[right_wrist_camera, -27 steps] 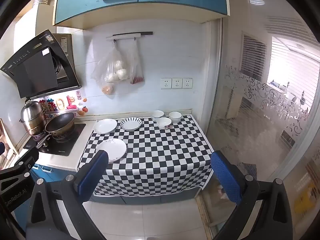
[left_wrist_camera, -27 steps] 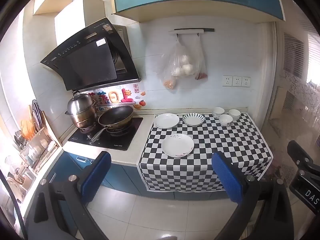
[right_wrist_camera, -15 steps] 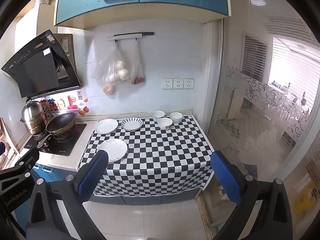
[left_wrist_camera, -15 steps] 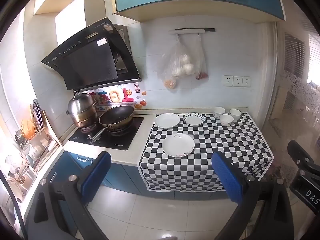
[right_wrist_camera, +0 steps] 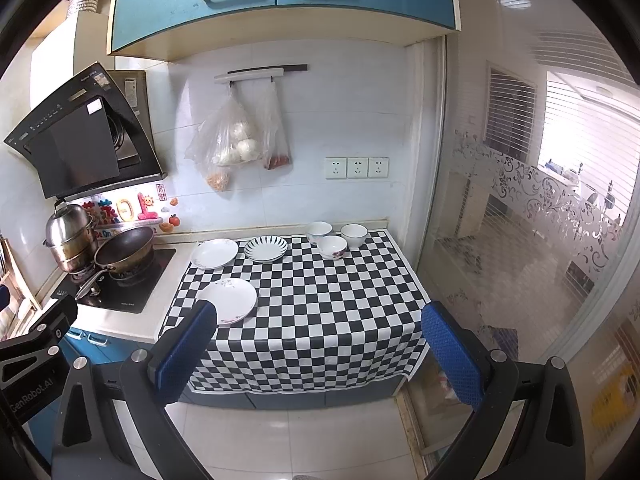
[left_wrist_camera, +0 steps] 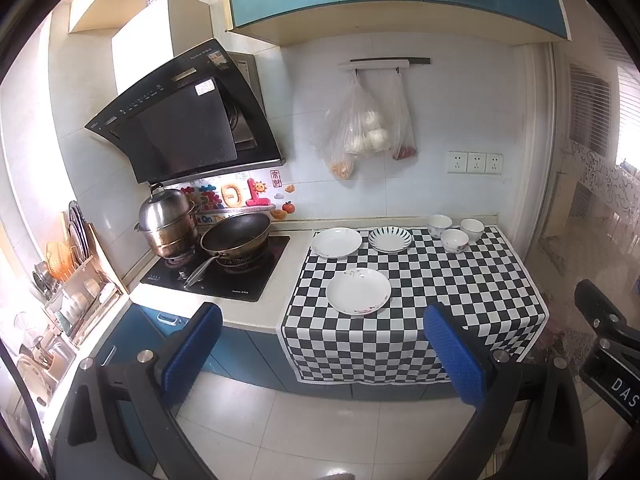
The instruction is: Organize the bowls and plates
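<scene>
We stand back from the counter (left_wrist_camera: 256, 312) with both tools raised, nothing yet lifted. Our left tongs (left_wrist_camera: 320, 354) gape wide and empty, the blue pads framing the near white plate with a faint red print (left_wrist_camera: 358, 291), which lies alone toward the front of the black-and-white checkered cloth (left_wrist_camera: 460, 288). Our right tongs (right_wrist_camera: 318, 354) are just as wide and hold nothing; from that wrist the left pad cuts across the near plate's front rim.

At the back of the cloth, the plain white plate (left_wrist_camera: 336, 242) sits half off the cloth's left edge, just beside the white plate with dark radiating stripes (left_wrist_camera: 390, 239). To the right, three small white bowls (left_wrist_camera: 455, 230) cluster near one another by the wall. We judge the wares are spread singly so each can be gripped by its rim, and that stacking the plates and nesting the bowls is all still ahead.

Off the cloth, a dark wok (left_wrist_camera: 236, 234) and a steel steamer pot (left_wrist_camera: 168, 222) occupy the hob, well apart from the crockery.

Much is hard to read: the fisheye bends the edges, the bowls' prints are too small to make out, and we cannot tell whether the bowls touch. The dish rack (left_wrist_camera: 76, 292) at far left is crowded and glare-washed.
</scene>
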Available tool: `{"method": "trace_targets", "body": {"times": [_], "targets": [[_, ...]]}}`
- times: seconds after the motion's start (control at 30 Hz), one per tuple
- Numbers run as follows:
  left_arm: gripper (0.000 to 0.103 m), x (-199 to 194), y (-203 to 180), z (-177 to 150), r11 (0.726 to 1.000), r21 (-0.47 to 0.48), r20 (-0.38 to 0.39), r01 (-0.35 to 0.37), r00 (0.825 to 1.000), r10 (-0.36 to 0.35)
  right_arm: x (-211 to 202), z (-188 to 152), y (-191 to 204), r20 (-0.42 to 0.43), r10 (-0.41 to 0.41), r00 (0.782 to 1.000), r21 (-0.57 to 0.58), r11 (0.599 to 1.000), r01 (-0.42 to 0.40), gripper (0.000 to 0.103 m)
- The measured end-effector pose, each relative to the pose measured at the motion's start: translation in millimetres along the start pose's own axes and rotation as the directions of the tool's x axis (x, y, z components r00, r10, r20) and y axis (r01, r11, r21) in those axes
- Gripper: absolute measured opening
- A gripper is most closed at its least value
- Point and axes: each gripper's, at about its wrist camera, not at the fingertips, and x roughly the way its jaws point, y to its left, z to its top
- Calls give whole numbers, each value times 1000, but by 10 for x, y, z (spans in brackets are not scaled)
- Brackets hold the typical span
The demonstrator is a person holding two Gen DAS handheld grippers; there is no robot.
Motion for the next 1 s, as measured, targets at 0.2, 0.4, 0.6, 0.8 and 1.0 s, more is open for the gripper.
{"method": "trace_targets", "body": {"times": [0.2,0.4,0.6,0.8,1.0], "targets": [[103,-12,-5,-7,1000,-1,1,1,1000,-1,-8,3,-22,-4,2,1000,0,1000,-2,103],[103,-40,-63,9,1000,2,6,-3,1000,3,-7,13,-74,1,4,1000,5,1000,-4,103],[103,-47,-92,25,1000,2,9,-5,1000,5,10,41,-69,-2,5,1000,6,1000,-5,103],[103,-13,-120,70,1000,4,6,-6,1000,5,58,74,-51,-5,4,1000,-2,1000,-4,103],[103,22,-133,93,1000,5,1,-5,1000,5,94,78,-56,-7,2,1000,-7,1000,-3,103]]}}
